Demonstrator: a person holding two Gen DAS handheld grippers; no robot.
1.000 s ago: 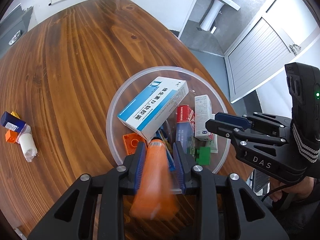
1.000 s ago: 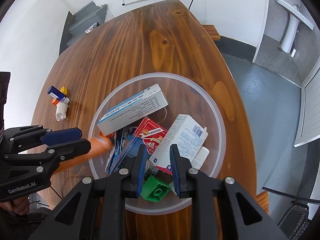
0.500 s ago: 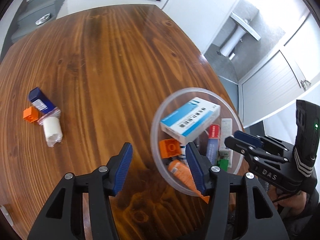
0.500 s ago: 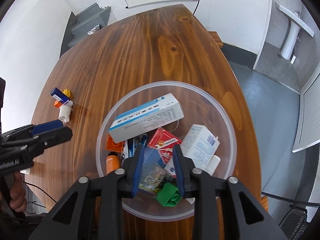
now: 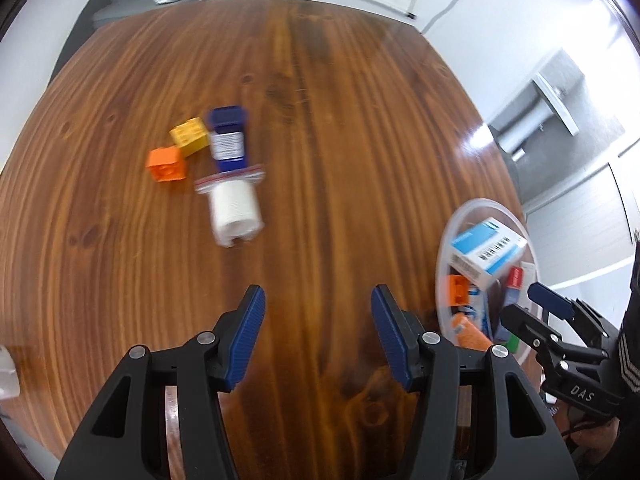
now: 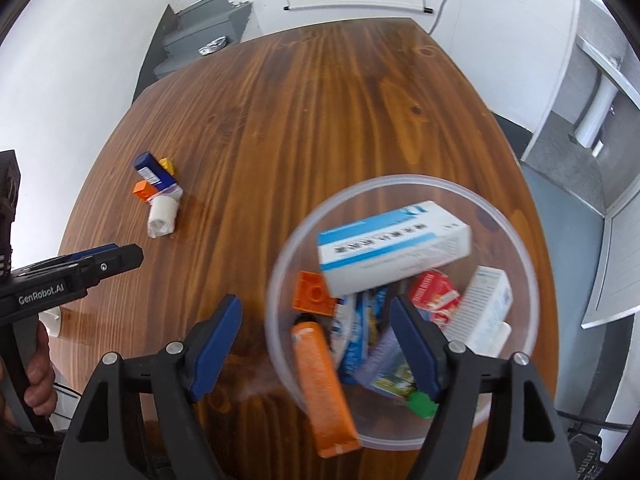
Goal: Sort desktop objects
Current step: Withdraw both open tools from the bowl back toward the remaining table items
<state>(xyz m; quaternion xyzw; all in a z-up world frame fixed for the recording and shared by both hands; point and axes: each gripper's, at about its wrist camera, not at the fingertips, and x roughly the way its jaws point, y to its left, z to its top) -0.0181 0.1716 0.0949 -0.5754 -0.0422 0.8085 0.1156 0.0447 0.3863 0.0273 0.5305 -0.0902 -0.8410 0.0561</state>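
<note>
My left gripper (image 5: pixel 318 304) stands open over bare wood with nothing between its fingers. Ahead of it lie a white roll in a clear bag (image 5: pixel 236 212), a blue box (image 5: pixel 228 140), a yellow brick (image 5: pixel 190 136) and an orange brick (image 5: pixel 166 164). My right gripper (image 6: pixel 316 308) hovers over the left side of the clear bowl (image 6: pixel 400 178), its jaws opening and gripping nothing. In the bowl lie an orange tube (image 6: pixel 320 376), a blue-and-white box (image 6: pixel 392 248), an orange brick (image 6: pixel 314 294), a green brick (image 6: pixel 420 404) and several small packs.
The round wooden table (image 5: pixel 360 120) drops off close behind the bowl (image 5: pixel 480 202) on the right. A hand (image 6: pixel 38 368) holds the left gripper's handle at the right wrist view's left edge. A white object (image 5: pixel 8 372) sits at the table's near left edge.
The left gripper let the orange tube drop into the bowl, opened and swung left toward the loose items. The right gripper released the green brick into the bowl and opened wide.
</note>
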